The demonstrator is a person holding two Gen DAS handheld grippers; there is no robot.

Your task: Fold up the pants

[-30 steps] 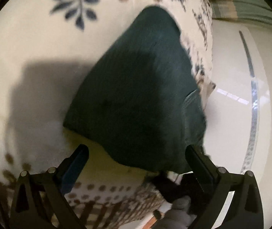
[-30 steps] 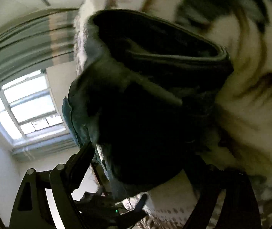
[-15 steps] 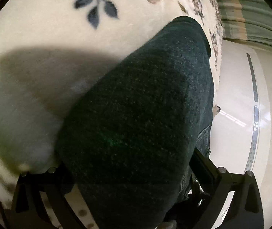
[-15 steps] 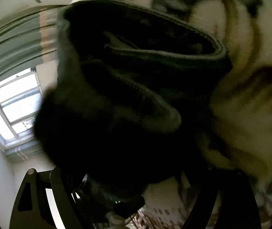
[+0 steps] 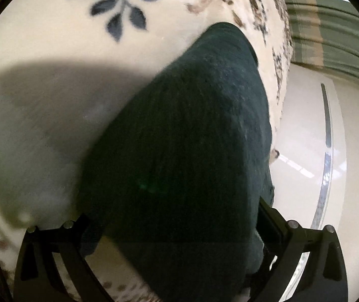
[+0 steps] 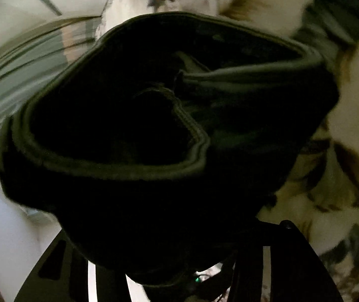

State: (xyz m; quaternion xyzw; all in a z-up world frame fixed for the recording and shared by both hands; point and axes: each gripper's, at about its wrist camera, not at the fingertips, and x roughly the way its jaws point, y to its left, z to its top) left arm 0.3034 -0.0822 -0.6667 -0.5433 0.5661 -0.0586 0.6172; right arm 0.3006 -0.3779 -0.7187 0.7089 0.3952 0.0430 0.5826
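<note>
The dark green pants (image 5: 192, 138) lie folded on a cream blanket (image 5: 53, 50) with a leaf print. My left gripper (image 5: 174, 216) has slid over their near end; its jaws stand wide and the cloth fills the gap and hides the left fingertip. In the right wrist view the pants (image 6: 154, 188) show as a thick bundle, waistband hems and seams facing the camera. My right gripper (image 6: 169, 239) is closing on this bundle, which bulges over both fingers and hides the pads.
The blanket's edge (image 5: 277, 80) drops off at the right to a pale glossy floor (image 5: 305, 138). Green curtains (image 5: 330, 37) hang beyond. In the right wrist view, curtains (image 6: 28, 63) are at the left and patterned blanket (image 6: 343, 151) at the right.
The left gripper has moved forward so the pants, once ahead of its fingers, now lie between them. The right gripper has pushed into the bundle, which now fills its view.
</note>
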